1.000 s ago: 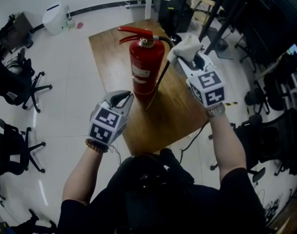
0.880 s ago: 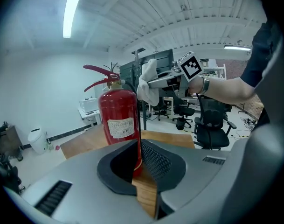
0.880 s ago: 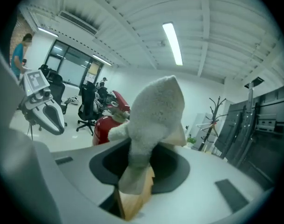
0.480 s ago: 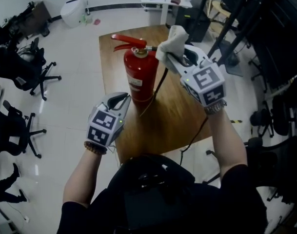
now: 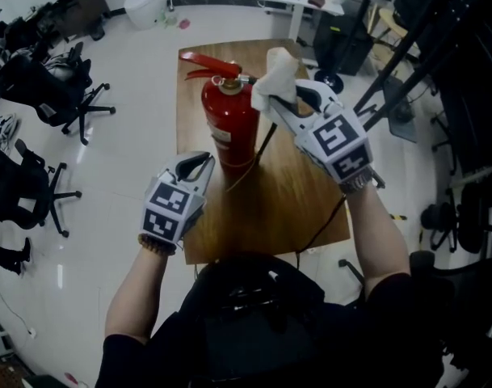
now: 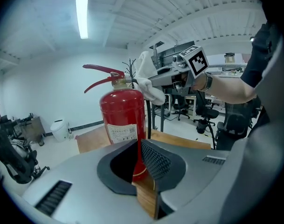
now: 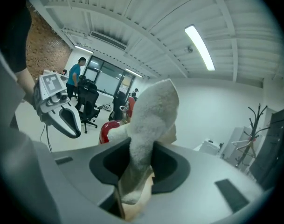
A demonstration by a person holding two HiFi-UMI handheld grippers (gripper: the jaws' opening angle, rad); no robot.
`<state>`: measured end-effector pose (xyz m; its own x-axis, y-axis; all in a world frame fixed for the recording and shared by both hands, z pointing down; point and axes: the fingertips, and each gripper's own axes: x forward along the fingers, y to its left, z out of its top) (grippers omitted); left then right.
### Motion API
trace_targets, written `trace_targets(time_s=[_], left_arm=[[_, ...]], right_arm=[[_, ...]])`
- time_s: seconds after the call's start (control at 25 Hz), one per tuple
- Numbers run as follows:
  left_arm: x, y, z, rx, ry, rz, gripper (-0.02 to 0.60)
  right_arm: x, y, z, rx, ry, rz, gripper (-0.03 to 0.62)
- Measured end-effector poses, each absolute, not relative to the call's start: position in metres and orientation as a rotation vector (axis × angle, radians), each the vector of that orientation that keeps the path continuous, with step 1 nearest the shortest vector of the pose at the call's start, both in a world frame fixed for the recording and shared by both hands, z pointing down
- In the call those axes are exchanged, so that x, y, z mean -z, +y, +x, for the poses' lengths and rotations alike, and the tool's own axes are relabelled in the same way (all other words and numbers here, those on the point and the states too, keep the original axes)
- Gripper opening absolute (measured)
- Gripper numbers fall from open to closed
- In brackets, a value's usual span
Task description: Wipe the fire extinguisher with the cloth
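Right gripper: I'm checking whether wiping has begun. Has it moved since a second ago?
Yes. The right gripper has brought the cloth leftward, up to the head of the fire extinguisher; a second ago a gap separated them.

fire extinguisher (image 7: 107,129) mostly behind cloth (image 7: 151,115), label (image 6: 122,133) print unreadable

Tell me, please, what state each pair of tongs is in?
Left tongs: shut, holding nothing.
Right tongs: shut on the fluffy white cloth.

White cloth (image 7: 151,115) tight in R tongs (image 7: 136,169)
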<state>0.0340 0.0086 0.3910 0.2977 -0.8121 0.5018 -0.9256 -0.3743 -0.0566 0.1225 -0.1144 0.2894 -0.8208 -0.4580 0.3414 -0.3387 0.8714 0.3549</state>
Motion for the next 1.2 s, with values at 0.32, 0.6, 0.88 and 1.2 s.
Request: trace_targets(time_s=[0.32,0.6,0.88,1.2], left_arm=[[-0.408,0.003,0.047,-0.693,-1.606,2.262,0.012],[-0.415,-0.002,0.054,-0.718,-1.614,2.229,0.012],[-0.426,-0.006,0.060,-0.753,-1.606,2.196,0.012],[-0.434,-0.011,0.061,-0.767,-1.608,2.163,0.012]], right_arm=[[-0.329,-0.126,0.140,0.249,-2.663,0.516,0.141],[-0.362,-0.129,0.147,0.174,-2.652,0.466,0.141],[-0.409,-0.134,0.149,0.085,-2.648,0.428,0.141],[-0.456,-0.138,0.147,0.010,-2.619,0.375,0.141]])
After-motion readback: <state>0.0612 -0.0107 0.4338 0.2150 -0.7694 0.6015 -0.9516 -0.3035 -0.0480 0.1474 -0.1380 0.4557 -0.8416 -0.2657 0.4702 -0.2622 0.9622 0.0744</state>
